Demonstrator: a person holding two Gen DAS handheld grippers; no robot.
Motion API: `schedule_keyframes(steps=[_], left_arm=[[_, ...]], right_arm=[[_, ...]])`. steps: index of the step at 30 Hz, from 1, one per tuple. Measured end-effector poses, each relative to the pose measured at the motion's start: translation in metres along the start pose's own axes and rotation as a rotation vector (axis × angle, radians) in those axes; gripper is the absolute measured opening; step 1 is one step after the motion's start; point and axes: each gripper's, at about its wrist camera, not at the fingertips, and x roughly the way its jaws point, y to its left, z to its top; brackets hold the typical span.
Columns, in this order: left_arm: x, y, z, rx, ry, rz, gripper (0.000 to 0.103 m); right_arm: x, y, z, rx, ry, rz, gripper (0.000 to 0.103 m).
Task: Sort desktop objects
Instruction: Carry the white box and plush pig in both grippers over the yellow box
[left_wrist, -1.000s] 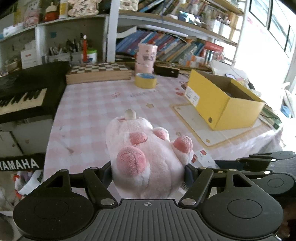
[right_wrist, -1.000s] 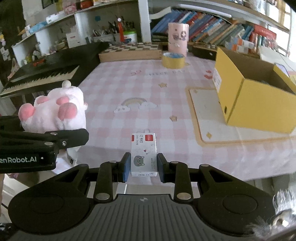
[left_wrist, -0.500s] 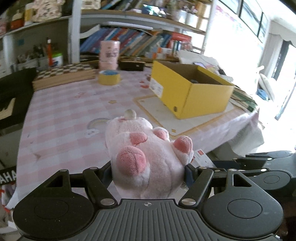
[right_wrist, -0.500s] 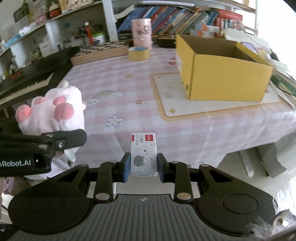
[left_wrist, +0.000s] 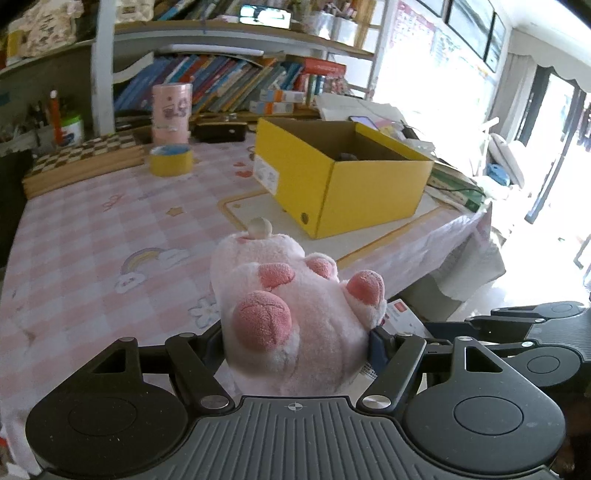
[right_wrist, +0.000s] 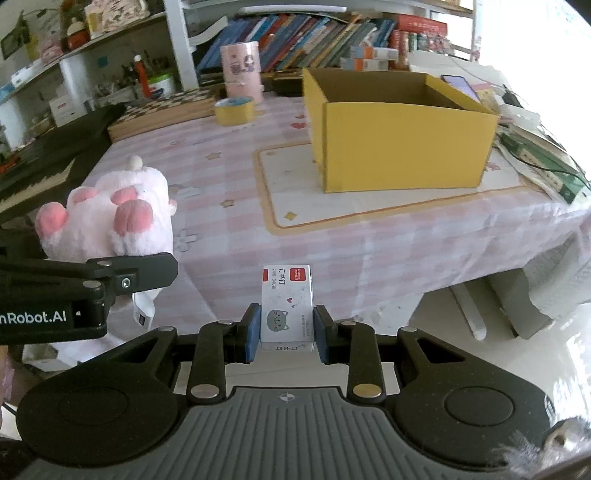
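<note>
A pink plush paw fills my left gripper, whose jaws press on its sides; it hangs above the near edge of the table. The same plush paw shows at the left of the right wrist view, with the left gripper's finger under it. My right gripper is shut on a small white staple box with a cat drawing and red labels. An open yellow cardboard box stands on a cream mat ahead and to the right; something dark lies inside the yellow box.
A pink checked cloth covers the table. A yellow tape roll, a pink cylinder and a chessboard stand at the back. Shelves of books rise behind. A keyboard lies at the left. Papers and a phone lie right of the box.
Both views have swung right: the yellow box now lies closer to the middle, the keyboard has slid out at the left. Both grips are unchanged.
</note>
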Motion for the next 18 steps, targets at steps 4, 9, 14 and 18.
schedule_keyframes(steps=[4,9,14,18], left_arm=[[0.01,-0.015,0.007,0.04,0.007,-0.027,0.074],[0.026,-0.027,0.015,0.058,0.033,-0.054,0.074],[0.039,-0.037,0.023,0.078,0.041,-0.067,0.074],[0.049,-0.046,0.03,0.099,0.043,-0.076,0.074]], right_arm=[[0.0,-0.017,0.002,0.033,0.001,-0.02,0.028],[0.003,-0.035,0.006,0.057,0.003,-0.036,0.028],[0.008,-0.052,0.012,0.078,0.01,-0.047,0.028],[0.013,-0.064,0.017,0.087,0.017,-0.051,0.028]])
